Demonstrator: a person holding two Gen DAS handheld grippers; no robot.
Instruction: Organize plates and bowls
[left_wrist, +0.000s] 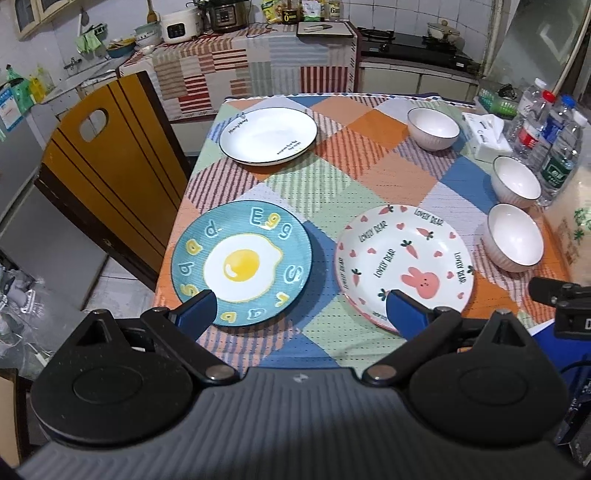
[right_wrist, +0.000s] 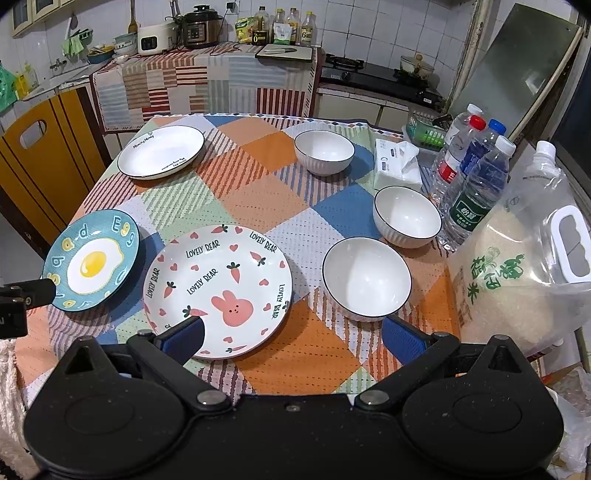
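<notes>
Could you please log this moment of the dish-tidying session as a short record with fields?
surface: table with checked cloth
plates: egg plate, rabbit plate, plain white plate, each lying separately
bowls: three white bowls, upright, empty, unstacked
beside bowls: tissue pack, water bottles, rice bag
left tongs: open, holding nothing
right tongs: open, holding nothing
stacking: not yet begun

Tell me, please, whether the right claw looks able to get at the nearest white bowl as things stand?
Probably yes. The right claw is open and empty, and the nearest white bowl sits just ahead of its right finger with nothing between them; the rabbit plate lies apart to the left, the bag of rice to the right.
</notes>
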